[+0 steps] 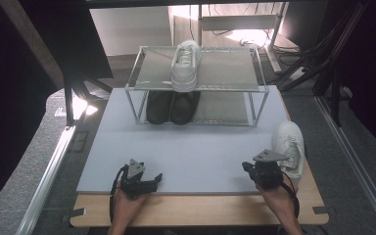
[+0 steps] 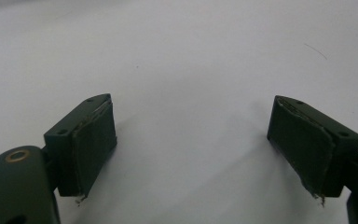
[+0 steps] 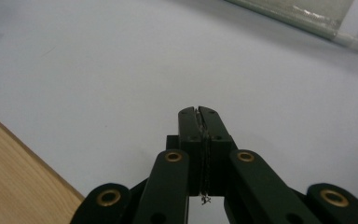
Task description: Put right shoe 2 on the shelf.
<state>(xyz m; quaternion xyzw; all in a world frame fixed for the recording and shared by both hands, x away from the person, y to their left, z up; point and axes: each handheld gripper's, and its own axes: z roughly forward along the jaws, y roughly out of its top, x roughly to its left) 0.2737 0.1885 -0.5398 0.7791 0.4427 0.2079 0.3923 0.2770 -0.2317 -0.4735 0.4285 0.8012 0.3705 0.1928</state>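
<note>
One white lace-up sneaker (image 1: pixel 290 147) lies on the desk's right edge, just beside the right gripper (image 1: pixel 248 168) — pressed together, empty. The left gripper (image 1: pixel 152 178) is spread. The jaws should be reopened before the shoe's collar is approached.

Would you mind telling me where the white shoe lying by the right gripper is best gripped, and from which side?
Probably at the collar around the white shoe's opening, at its near end, coming down from above. It seems to lie with toe away and heel beside the right gripper; the rim there is thin enough for two jaws, unlike the wide body. The jaws are shut now and must open first.
</note>
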